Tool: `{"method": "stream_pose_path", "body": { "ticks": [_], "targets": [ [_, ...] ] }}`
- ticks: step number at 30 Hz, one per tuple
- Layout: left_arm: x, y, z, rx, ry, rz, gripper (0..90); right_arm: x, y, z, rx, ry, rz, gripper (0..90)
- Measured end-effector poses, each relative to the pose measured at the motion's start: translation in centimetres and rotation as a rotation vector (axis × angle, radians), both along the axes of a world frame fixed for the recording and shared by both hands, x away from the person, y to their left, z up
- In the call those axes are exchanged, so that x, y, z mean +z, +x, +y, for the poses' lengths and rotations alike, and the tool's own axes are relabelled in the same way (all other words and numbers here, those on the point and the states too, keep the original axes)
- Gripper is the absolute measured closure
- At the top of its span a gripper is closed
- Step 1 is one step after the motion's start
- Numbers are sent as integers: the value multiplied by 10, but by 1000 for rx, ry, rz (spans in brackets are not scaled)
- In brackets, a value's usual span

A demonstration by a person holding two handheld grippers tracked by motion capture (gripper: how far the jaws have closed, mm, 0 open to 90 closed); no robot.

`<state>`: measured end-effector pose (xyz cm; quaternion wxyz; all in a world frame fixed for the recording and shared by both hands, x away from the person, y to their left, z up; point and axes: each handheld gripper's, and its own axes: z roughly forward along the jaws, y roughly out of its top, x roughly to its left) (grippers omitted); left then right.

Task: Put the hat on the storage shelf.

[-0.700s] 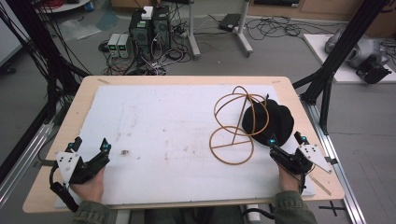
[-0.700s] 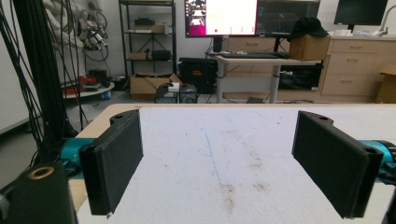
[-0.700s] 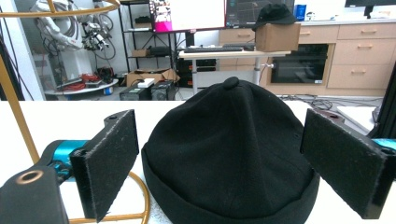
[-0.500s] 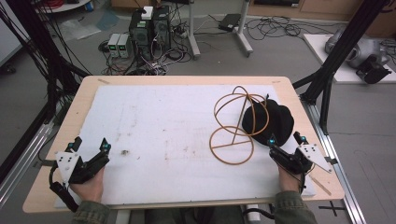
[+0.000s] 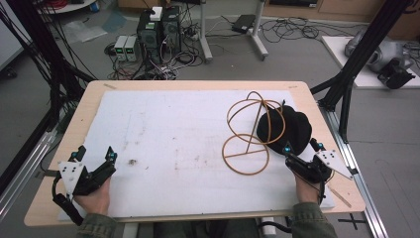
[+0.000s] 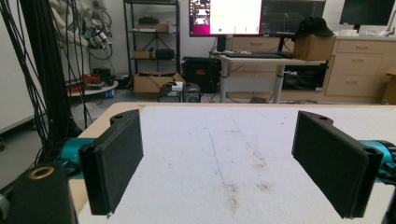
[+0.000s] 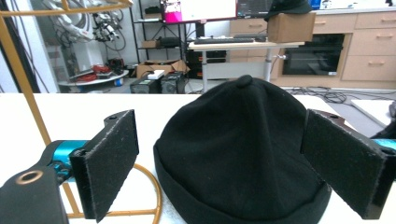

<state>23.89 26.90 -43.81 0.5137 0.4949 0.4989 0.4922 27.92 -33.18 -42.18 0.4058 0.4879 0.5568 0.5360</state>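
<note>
I've got the table (image 5: 163, 129) under its white cover, mostly bare. On its right side sits the gold wire stand (image 5: 253, 134), upright on its ring base, with the black hat (image 5: 292, 130) on the table just behind it. My right tongs (image 5: 297, 153) gape wide, empty, framing the hat, likely lined up for a grab. My left tongs (image 5: 94, 157) rest wide open too, holding nothing, parked well apart at the near left
</note>
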Motion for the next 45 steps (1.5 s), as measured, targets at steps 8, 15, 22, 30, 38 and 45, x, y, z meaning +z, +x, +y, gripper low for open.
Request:
{"method": "stream_pose_path", "body": {
  "ticks": [8, 15, 22, 30, 38, 45],
  "targets": [
    [0, -1, 1, 6, -1, -4, 168, 6, 9, -1, 31, -24, 33, 106],
    [0, -1, 1, 6, -2, -4, 168, 11, 19, 1, 18, -43, 26, 106],
    [0, -1, 1, 5, -1, -3, 169, 10, 27, -1, 10, -47, 46, 107],
    [1, -2, 4, 11, -6, -5, 169, 9, 37, -3, 10, -56, 71, 107],
    [1, -3, 6, 16, -7, -6, 169, 8, 49, -6, 1, -47, 86, 107],
    [0, -4, 6, 18, -9, -1, 170, 8, 64, -5, -7, -55, 114, 107]
  ]
}}
